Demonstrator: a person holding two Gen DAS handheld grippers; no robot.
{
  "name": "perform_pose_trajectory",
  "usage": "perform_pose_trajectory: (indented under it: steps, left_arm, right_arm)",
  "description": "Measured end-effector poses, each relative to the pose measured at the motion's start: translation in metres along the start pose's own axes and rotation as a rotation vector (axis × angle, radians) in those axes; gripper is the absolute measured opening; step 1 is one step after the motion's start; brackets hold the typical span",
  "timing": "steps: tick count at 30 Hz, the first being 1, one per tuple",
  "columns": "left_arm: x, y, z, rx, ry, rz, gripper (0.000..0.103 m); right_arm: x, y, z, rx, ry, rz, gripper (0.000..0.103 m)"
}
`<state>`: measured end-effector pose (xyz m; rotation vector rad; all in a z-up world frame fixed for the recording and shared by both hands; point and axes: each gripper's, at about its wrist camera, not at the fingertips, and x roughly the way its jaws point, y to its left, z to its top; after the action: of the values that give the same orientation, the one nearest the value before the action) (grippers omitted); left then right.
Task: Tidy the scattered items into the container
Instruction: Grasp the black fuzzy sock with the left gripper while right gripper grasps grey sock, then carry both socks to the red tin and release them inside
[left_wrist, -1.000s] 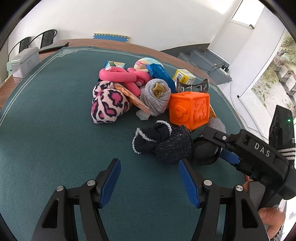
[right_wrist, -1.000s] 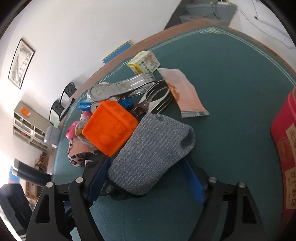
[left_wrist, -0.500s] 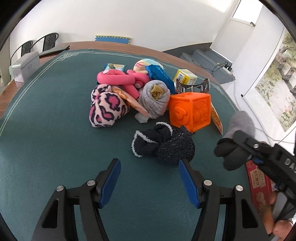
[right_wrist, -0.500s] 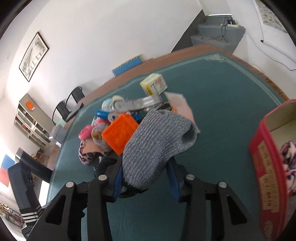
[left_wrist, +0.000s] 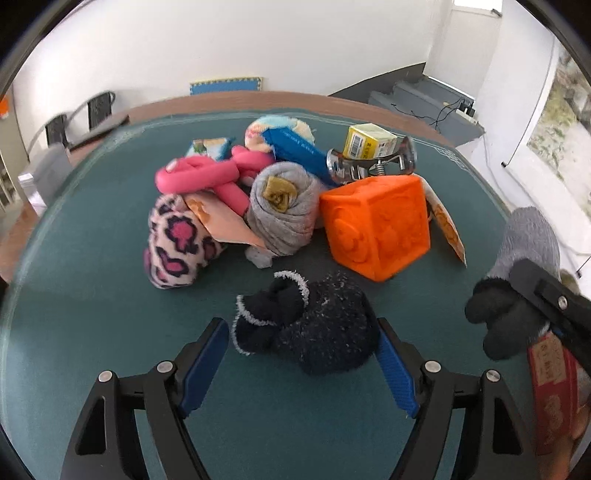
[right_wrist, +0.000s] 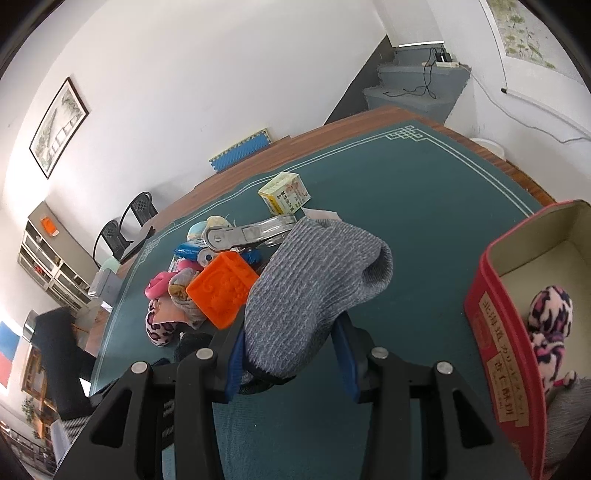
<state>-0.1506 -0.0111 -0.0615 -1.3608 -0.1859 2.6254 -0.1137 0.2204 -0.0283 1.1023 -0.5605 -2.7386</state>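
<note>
1. Left wrist view: left gripper (left_wrist: 301, 363) sits low over the green table mat (left_wrist: 92, 314), its blue-padded jaws spread wide on either side of a dark fuzzy sock bundle (left_wrist: 310, 328); the pads stand just beside the bundle, and whether they touch it cannot be told.
2. Beyond the bundle lies the pile: a pink leopard-print sock (left_wrist: 177, 243), a rolled grey sock (left_wrist: 282, 208) with a yellowish core, an orange embossed cube (left_wrist: 376, 229), a pink tube toy (left_wrist: 210, 175), a blue packet (left_wrist: 299, 149), a small yellow box (left_wrist: 369, 142) and a metal clip (left_wrist: 373, 164). These touch or overlap one another.
3. At the right edge of this view the right gripper (left_wrist: 546, 295) shows from the side, with a grey knit sock (left_wrist: 528, 243) rising from it, above the red rim of the container (left_wrist: 550, 373).
4. Right wrist view: right gripper (right_wrist: 291, 358) is clamped on the grey knit sock (right_wrist: 314, 291), which stands up between the blue pads and flops toward the upper right.
5. Red container (right_wrist: 498, 347) stands open at the right, near the gripper, and another leopard-print sock (right_wrist: 550, 332) lies inside it.
6. Behind the held sock the pile shows again: orange cube (right_wrist: 221, 291), metal clip (right_wrist: 251, 232), yellow box (right_wrist: 284, 192), leopard-print sock (right_wrist: 159, 328).
</note>
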Motion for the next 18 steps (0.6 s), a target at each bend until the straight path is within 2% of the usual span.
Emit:
perform_pose_trajectory:
  steps: [3, 4, 5, 10, 18]
  left_arm:
    - [0.007, 0.005, 0.001, -0.014, -0.007, -0.019, 0.078]
    - [0.006, 0.005, 0.0, -0.004, -0.015, -0.027, 0.062]
    - [0.006, 0.004, 0.0, 0.003, -0.016, -0.036, 0.06]
    - [0.002, 0.008, -0.001, -0.011, -0.027, -0.064, 0.058]
    - [-0.021, 0.003, 0.0, -0.002, -0.089, -0.086, 0.058]
  right_arm:
    - [0.001, 0.001, -0.001, -0.006, 0.002, -0.006, 0.046]
    - [0.002, 0.001, -0.002, -0.006, 0.003, -0.009, 0.046]
    - [0.003, 0.001, -0.002, -0.007, 0.004, -0.012, 0.046]
    - [0.002, 0.002, -0.002, -0.013, -0.003, -0.021, 0.046]
    - [-0.016, 0.003, 0.001, -0.01, -0.047, -0.014, 0.046]
